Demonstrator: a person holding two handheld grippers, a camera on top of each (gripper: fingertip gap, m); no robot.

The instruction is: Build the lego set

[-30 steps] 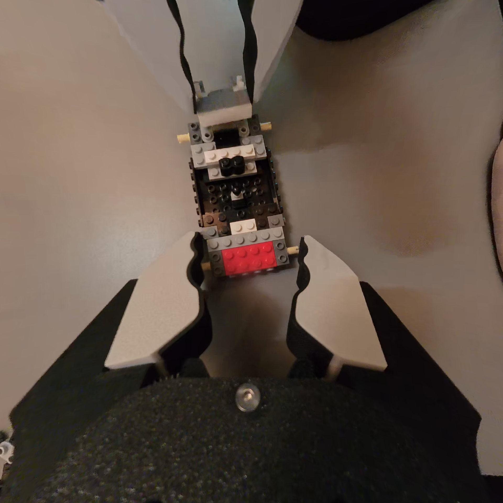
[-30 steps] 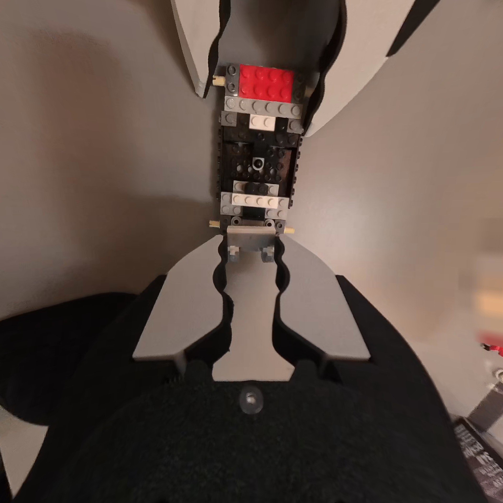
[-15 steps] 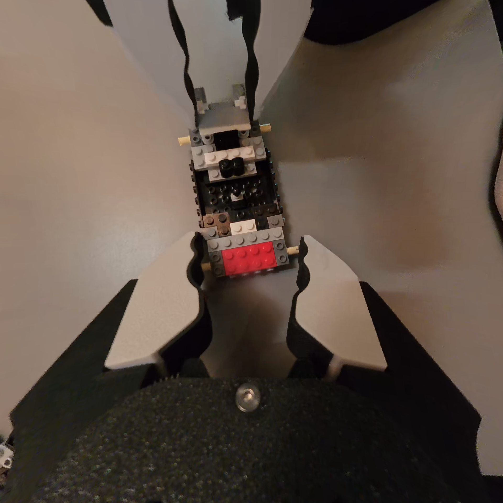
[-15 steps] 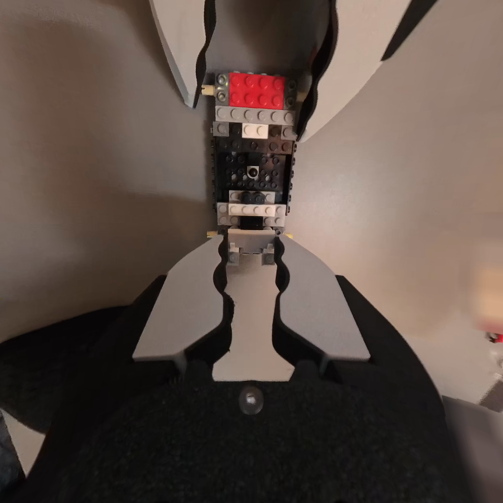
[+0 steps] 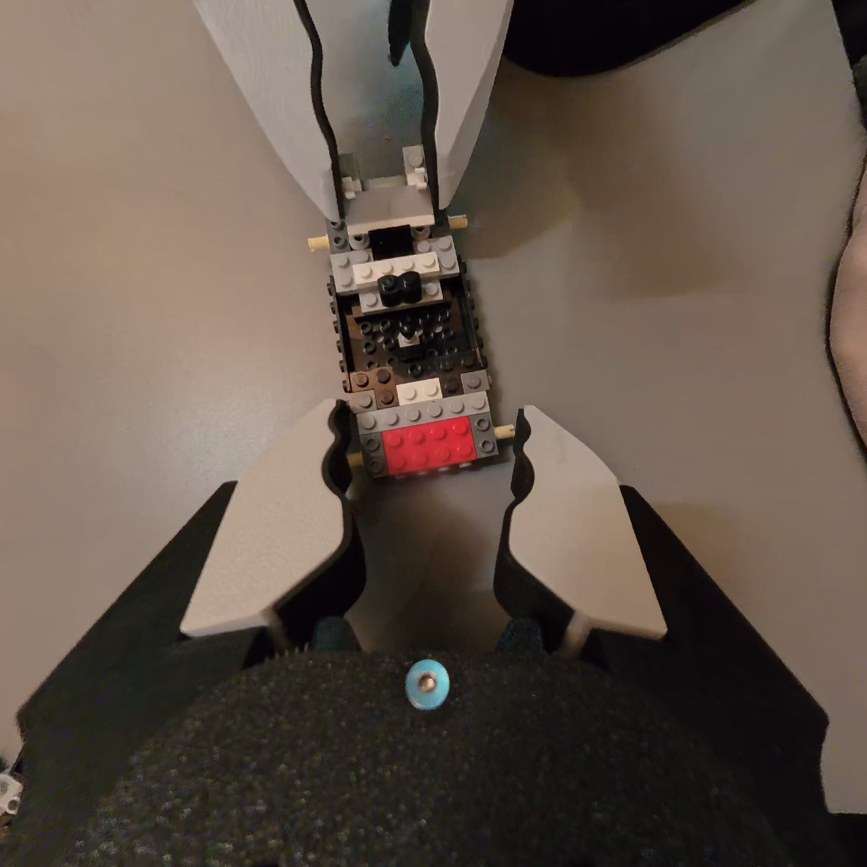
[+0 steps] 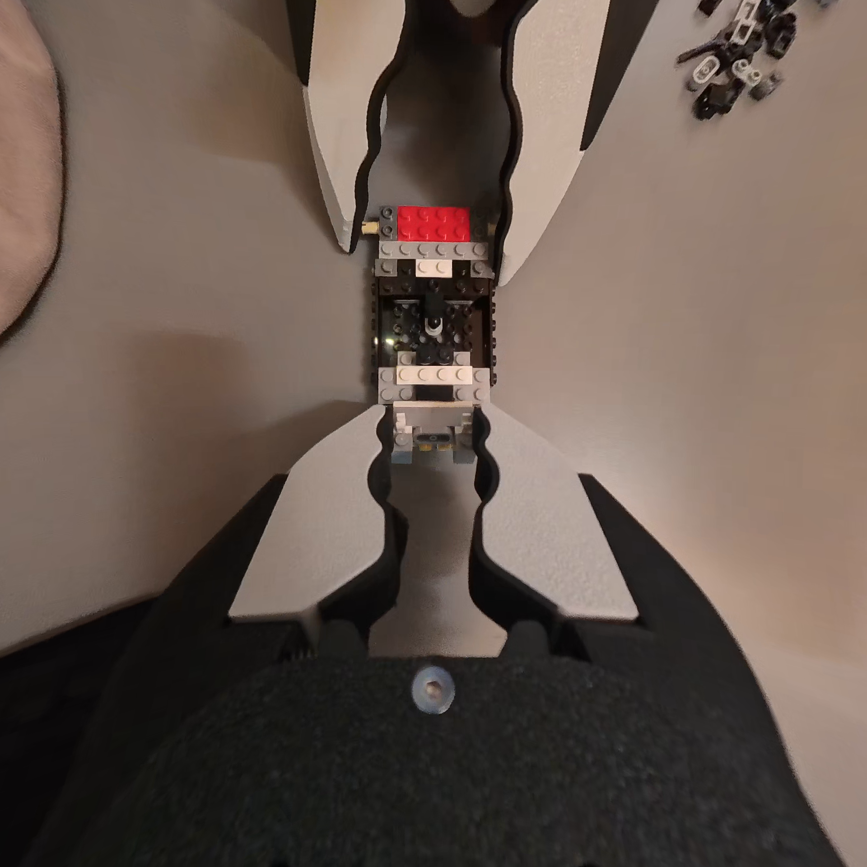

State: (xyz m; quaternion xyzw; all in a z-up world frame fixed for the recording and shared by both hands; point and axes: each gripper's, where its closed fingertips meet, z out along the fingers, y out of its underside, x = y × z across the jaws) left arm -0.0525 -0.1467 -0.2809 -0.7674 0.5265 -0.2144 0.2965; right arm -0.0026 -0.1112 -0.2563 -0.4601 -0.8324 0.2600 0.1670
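Dim, warm indoor light falls across a pale grey table (image 5: pixel 140 328), casting soft, broad shadows beside the lego model (image 5: pixel 410 347) and a brownish patch at its far right. Both wide-angle views bend straight lines toward the edges. The left wrist view is sharp at centre, its black foreground padding soft. The right wrist view is slightly smeared, with loose pieces (image 6: pixel 732 61) at top right blurred and a small glint inside the model's dark interior.

Small loose pieces (image 6: pixel 732 56) at one o'clock in the right wrist view are too tiny and blurred to identify; the top edge crops them.
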